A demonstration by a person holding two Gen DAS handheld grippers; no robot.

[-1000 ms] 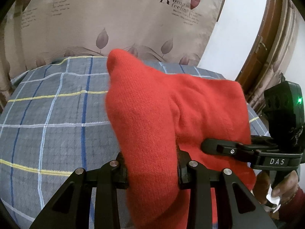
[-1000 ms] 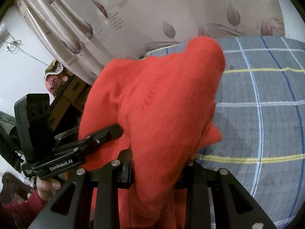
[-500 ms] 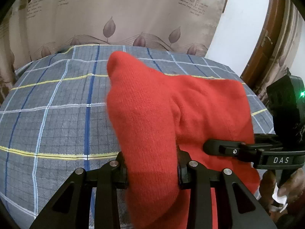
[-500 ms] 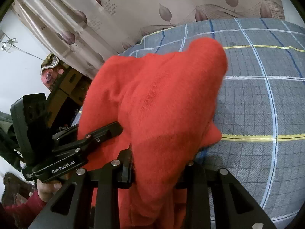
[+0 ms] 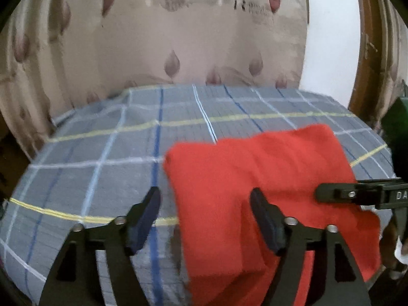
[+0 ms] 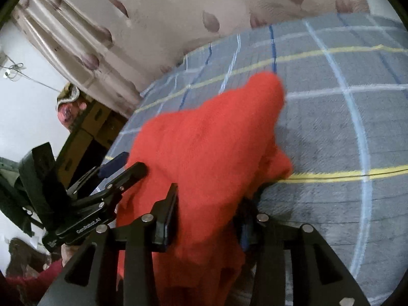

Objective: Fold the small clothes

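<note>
A red knit garment (image 5: 257,186) lies folded over on the grey plaid bedspread (image 5: 107,153), at the near right of the left wrist view. My left gripper (image 5: 205,215) is open, its jaws wide apart, with the garment's left edge between them and not pinched. In the right wrist view the garment (image 6: 211,148) drapes over my right gripper (image 6: 207,219), whose jaws have parted around the cloth and no longer press on it. The left gripper (image 6: 119,168) shows at the left of that view; the right gripper's finger (image 5: 357,195) shows in the left wrist view.
A leaf-print curtain (image 5: 178,38) hangs behind the bed. A wooden door frame (image 5: 367,51) stands at the right. Cardboard boxes (image 6: 94,127) sit by the bed's left side. The far half of the bedspread (image 6: 344,102) lies flat beyond the garment.
Both grippers opened and let go of the red garment. The held-up cloth dropped onto the bed. Both cameras moved, blurring the view.
</note>
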